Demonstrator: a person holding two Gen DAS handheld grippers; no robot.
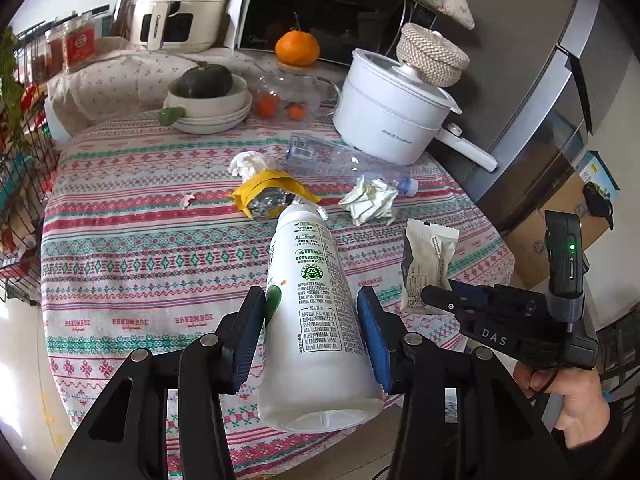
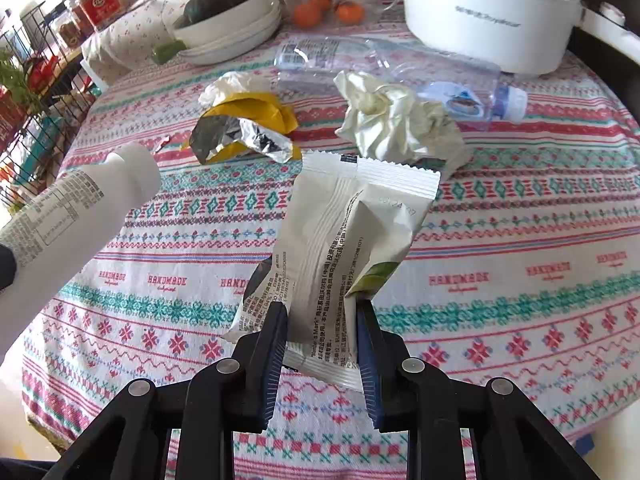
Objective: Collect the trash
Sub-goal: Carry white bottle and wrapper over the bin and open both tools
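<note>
My left tool [image 1: 312, 334] clamps a white plastic bottle [image 1: 310, 312] around its lower body, blue pads pressed on both sides. My right tool [image 2: 323, 328] is narrowed onto a white snack wrapper [image 2: 340, 248], pinching its near end so the rest stands up loose above the pads. Both pieces hang clear of the counter [image 2: 500, 300] with its patterned cloth. I judge the step in hand is carrying these two away to wherever trash goes, and no bin shows in either view. To do it well I should keep both grips steady; the wrapper is thin and could slip out, so I would avoid jerks.

The bottle's long axis runs away from me, base nearest, neck tilted forward and down toward the cloth. The wrapper's long axis also runs away from me, its serrated far edge leaning slightly right.

Farther off, lying on the cloth, are a yellow foil wrapper [image 2: 244, 132], a crumpled paper [image 2: 396, 120], a tissue [image 2: 232, 84] and a crushed clear bottle [image 2: 384, 64].
</note>
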